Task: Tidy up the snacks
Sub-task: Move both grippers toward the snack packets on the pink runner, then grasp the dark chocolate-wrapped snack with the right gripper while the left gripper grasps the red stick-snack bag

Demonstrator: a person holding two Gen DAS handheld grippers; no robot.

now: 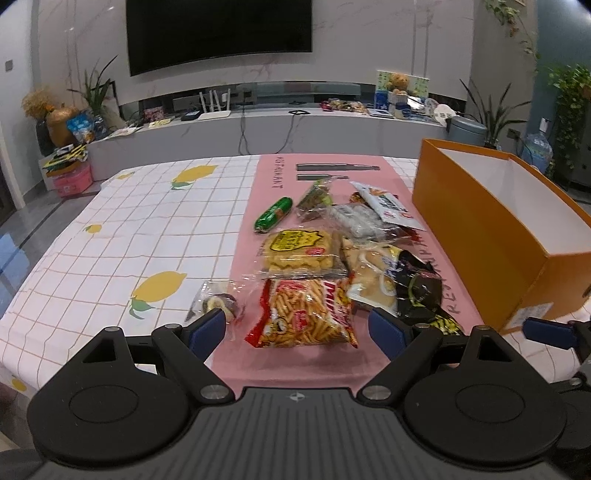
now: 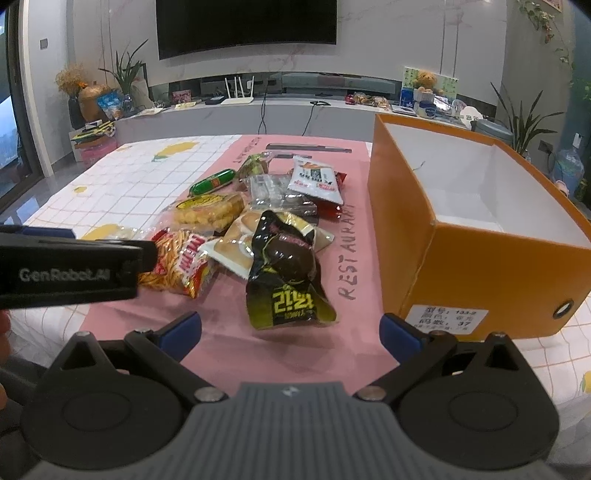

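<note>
While both tongs (image 1: 297, 326) (image 2: 290, 334) gape empty: green sausage (image 1: 273, 215) lengthwise, slanting toward far right.

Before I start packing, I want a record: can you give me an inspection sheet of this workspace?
Surface: table with lemon-print cloth and pink runner.
Job's things: snack pile, including red fries bag, black packet, green sausage; orange box open, interior looks empty.
Clutter: nothing seen on the table.
Grippers: left gripper open; right gripper open; both empty.
Cables: hanging from TV shelf.
Surroundings: television, plants.
</note>
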